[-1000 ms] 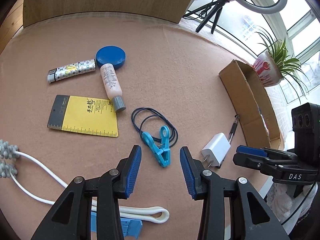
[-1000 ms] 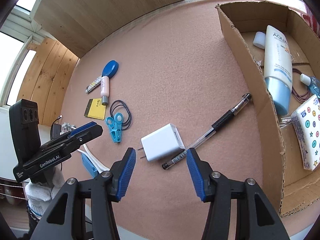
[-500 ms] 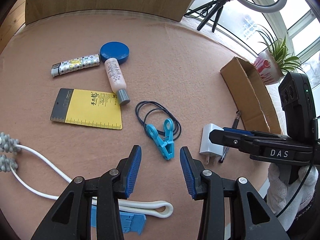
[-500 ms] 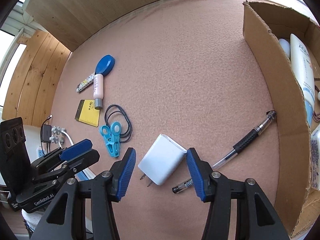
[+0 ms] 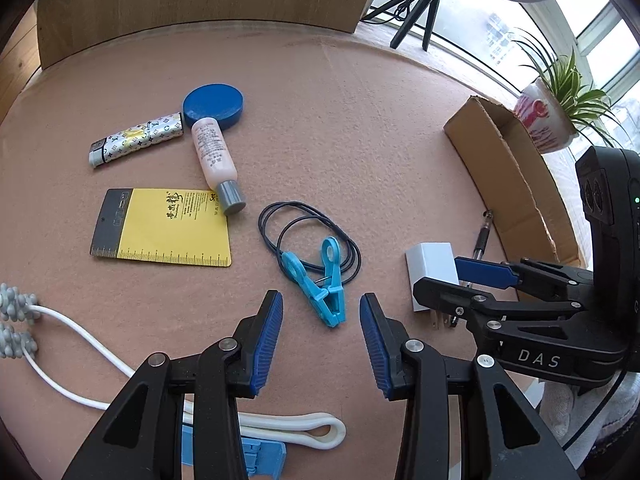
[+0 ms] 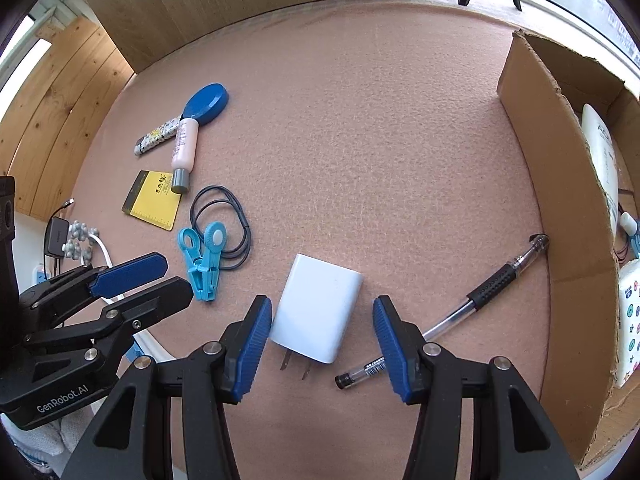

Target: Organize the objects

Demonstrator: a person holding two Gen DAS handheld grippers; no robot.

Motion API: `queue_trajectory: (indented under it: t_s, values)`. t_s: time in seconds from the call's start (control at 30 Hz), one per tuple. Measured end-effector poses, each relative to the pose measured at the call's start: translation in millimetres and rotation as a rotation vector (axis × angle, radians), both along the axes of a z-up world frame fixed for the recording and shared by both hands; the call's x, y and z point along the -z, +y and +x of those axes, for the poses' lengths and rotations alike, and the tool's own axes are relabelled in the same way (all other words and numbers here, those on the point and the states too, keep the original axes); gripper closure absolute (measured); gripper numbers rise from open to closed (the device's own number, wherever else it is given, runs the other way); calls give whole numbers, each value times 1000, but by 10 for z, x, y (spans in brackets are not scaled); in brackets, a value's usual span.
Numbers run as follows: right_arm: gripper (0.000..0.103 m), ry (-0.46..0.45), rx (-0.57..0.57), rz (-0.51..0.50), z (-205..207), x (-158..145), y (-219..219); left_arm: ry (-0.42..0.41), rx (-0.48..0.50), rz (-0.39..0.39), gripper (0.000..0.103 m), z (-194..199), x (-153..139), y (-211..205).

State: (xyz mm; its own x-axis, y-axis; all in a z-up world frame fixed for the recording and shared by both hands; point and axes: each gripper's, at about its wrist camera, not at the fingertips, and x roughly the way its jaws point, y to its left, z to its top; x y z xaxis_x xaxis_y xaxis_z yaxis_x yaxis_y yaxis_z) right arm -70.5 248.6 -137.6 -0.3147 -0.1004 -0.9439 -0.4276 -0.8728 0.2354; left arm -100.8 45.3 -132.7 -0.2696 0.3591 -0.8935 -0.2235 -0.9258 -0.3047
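Charger: a white plug-in charger [image 6: 318, 312] lies flat on the pink felt bench, toward its near edge, prongs pointing at the camera; it sits between the blue pads of the right gripper [image 6: 318, 344].
Right gripper: jaws apart, straddling the charger with nothing clamped; the left pad looks just beside or brushing the charger's side, the right pad clearly apart from it.
Doing the step well: likely a pick-up of the charger for the box; centre the jaws so both pads meet the flat sides together, lower until the pads reach the body rather than the prongs, then close squarely so it does not twist out.
Pen: a clear pen with black grip [image 6: 460, 316] lies diagonally just right of the charger, its cap end near the right pad and its tip against the box wall; closing could catch it.
Cardboard box: [image 6: 560, 216] stands along the bench's right edge, already holding a tube and packets.
Left gripper: [image 5: 322, 340] hangs with jaws apart and empty above a blue clip [image 5: 320, 284] on a dark cord loop [image 5: 304, 236].
Far left corner: yellow ruler card [image 5: 168, 232], pink bottle [image 5: 216, 160], blue lid [image 5: 213, 105], patterned tube [image 5: 136, 144] wait unsorted.
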Motion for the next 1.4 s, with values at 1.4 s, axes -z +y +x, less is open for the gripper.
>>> queue_trajectory:
  t_s: [1.4]
  values:
    - [70, 185, 41, 75, 284, -503, 281, 106, -80, 16, 75, -60, -544, -14]
